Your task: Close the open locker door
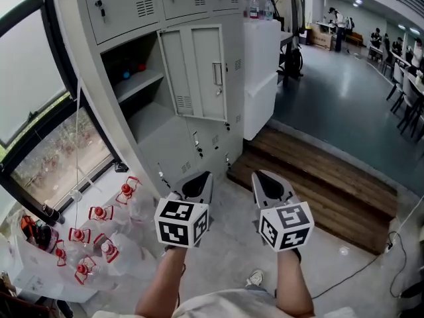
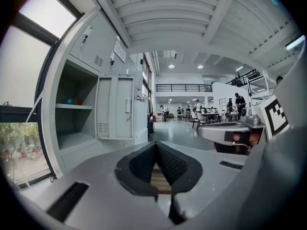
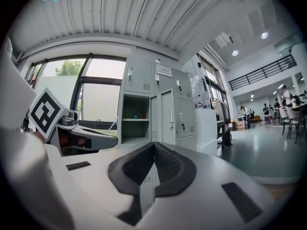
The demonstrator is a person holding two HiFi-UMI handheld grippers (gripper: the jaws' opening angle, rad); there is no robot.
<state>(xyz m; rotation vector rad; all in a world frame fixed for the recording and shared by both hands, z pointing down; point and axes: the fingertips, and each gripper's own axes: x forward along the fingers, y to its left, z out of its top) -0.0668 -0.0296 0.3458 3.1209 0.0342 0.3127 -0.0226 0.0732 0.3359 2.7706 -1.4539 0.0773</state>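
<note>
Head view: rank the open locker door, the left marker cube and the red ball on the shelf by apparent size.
1. open locker door: largest.
2. left marker cube: nearness to the camera inflates it.
3. red ball: smallest.

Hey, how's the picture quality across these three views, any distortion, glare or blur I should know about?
Head view: sharp, evenly lit, though the window is washed out. Left gripper view: heavy fisheye, black corners, ceiling ribs bowed; open locker door is clear. Right gripper view: same fisheye, window again blown out.
</note>
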